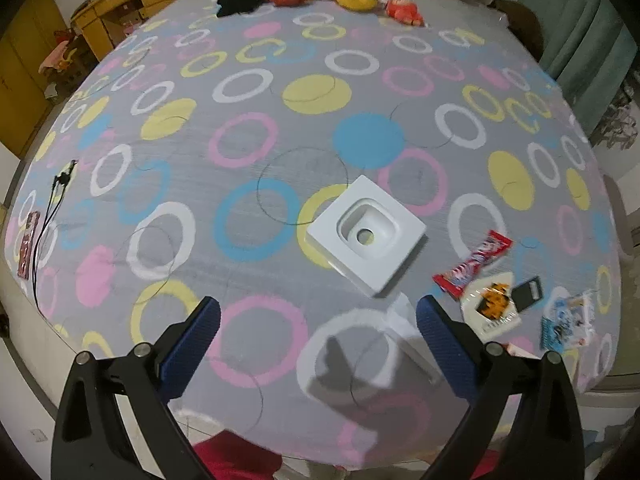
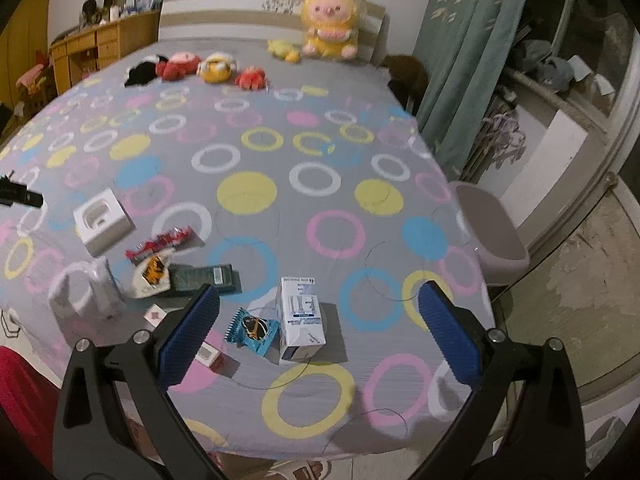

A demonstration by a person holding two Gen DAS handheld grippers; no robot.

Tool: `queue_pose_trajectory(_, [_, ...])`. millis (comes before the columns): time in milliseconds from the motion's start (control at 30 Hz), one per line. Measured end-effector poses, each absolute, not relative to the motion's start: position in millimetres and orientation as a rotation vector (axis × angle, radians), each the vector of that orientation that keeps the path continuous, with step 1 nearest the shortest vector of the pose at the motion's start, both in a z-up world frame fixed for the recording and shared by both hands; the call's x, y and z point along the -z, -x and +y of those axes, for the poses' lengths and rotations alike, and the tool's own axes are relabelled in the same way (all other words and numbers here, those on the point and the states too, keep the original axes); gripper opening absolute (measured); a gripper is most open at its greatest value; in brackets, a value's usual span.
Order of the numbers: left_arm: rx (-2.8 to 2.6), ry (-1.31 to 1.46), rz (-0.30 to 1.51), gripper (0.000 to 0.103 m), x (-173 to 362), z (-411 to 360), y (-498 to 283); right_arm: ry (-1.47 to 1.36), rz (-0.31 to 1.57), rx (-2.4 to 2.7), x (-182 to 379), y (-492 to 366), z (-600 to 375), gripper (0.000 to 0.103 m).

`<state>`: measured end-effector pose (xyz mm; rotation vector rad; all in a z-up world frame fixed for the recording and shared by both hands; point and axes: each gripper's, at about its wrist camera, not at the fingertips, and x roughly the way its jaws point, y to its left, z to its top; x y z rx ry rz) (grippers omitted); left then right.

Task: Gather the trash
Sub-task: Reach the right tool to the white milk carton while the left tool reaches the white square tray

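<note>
Upright milk carton (image 2: 301,318), long axis vertical, top leaning away

A bed (image 2: 280,184) with a grey sheet of coloured rings fills the room. Plush toys (image 2: 218,66) line its far end below a striped headboard (image 2: 240,4). A wooden dresser (image 2: 100,44) stands far left, green curtains (image 2: 472,60) right.

Right gripper (image 2: 319,320): carton (image 2: 301,320) and foil packet (image 2: 253,330) between fingers, bin (image 2: 490,232) ahead-right off bed (image 2: 280,152), wrappers (image 2: 158,258) ahead-left.
</note>
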<state>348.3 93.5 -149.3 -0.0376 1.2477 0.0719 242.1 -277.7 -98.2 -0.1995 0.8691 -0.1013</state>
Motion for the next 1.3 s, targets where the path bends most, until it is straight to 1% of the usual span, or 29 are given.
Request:
queue_pose_trajectory(367, [-0.057, -0.027, 1.339, 0.096, 201, 96, -412, 0.203, 1.041, 0.078, 174, -290, -291, 0.098])
queue_pose_trajectory(633, [-0.053, -0.026, 1.397, 0.096, 231, 101, -440, 0.202, 1.108, 0.088, 203, -306, -301, 0.098])
queue_pose_trajectory(733, [-0.039, -0.028, 1.414, 0.096, 241, 100, -448, 0.188, 1.128, 0.081, 211, -312, -305, 0.097])
queue_pose_trajectory(833, [-0.027, -0.057, 1.422, 0.096, 248, 97, -453, 0.179, 1.152, 0.070, 219, -316, -307, 0.093])
queue_pose_trajectory(933, [-0.030, -0.094, 1.422, 0.096, 255, 94, -456, 0.189, 1.170, 0.067, 226, -318, -306, 0.093])
queue_pose_trajectory(967, [-0.028, -0.097, 1.422, 0.096, 257, 94, -456, 0.188, 1.174, 0.065, 228, -319, -306, 0.092])
queue_pose_trajectory(1033, [-0.018, -0.096, 1.426, 0.095, 261, 95, -456, 0.178, 1.184, 0.063, 231, -322, -307, 0.085])
queue_pose_trajectory(1067, [-0.011, -0.101, 1.429, 0.093, 262, 95, -456, 0.165, 1.195, 0.061, 234, -324, -309, 0.083])
queue_pose_trajectory(1133, [-0.002, -0.116, 1.432, 0.089, 264, 94, -457, 0.142, 1.207, 0.060, 236, -326, -311, 0.083])
queue_pose_trajectory(1167, [0.001, -0.122, 1.436, 0.085, 266, 94, -457, 0.127, 1.215, 0.065, 238, -327, -315, 0.081])
queue_pose_trajectory(1200, [0.001, -0.125, 1.438, 0.083, 268, 94, -458, 0.117, 1.219, 0.065, 239, -329, -316, 0.075])
queue_pose_trajectory(1233, [-0.002, -0.128, 1.441, 0.079, 269, 95, -458, 0.107, 1.224, 0.063, 240, -329, -317, 0.073])
queue_pose_trajectory(1300, [0.003, -0.118, 1.446, 0.078, 271, 95, -460, 0.083, 1.236, 0.058, 242, -331, -320, 0.064])
